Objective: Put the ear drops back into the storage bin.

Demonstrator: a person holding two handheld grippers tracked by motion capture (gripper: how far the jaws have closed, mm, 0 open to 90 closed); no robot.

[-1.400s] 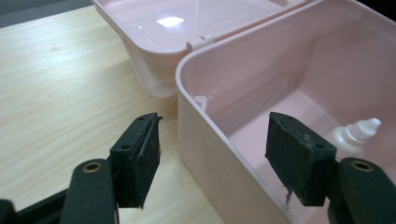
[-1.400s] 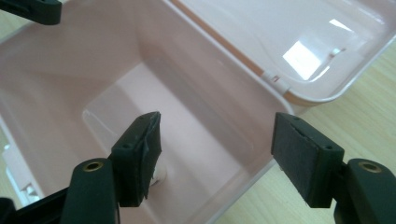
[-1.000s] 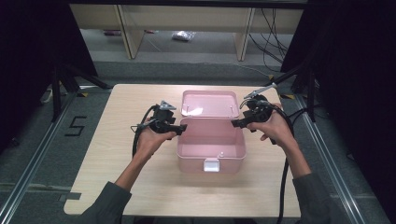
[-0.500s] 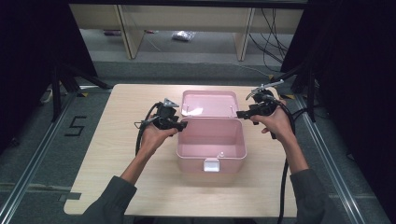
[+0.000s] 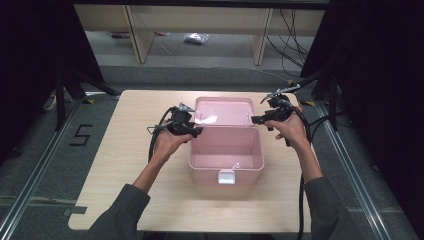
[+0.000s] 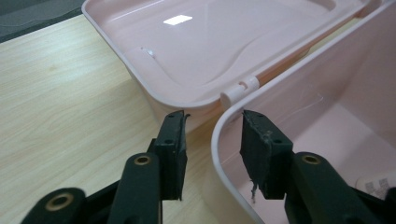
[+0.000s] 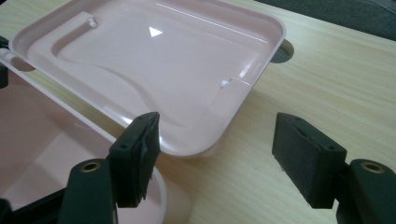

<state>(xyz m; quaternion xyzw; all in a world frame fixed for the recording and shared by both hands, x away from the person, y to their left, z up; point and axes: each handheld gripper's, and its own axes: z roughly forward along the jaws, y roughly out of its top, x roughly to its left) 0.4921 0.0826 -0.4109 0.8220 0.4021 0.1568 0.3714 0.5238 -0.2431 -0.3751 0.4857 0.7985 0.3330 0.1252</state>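
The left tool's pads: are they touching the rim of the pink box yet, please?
Apart. In the left gripper view the left tool straddles the pink box rim at the corner, with gaps visible either side; its jaws have just been closing.

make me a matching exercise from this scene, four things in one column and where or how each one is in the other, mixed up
Things:
1. lid
2. left hand-held gripper
3. right hand-held gripper
4. white latch

Places or states:
A. on the pink box's near front wall
B. swung back, lying open behind the box
C. jaws astride the box's rim by the hinge
D. open wide at the lid's corner, holding nothing

Pairs: 1-B, 2-C, 3-D, 4-A
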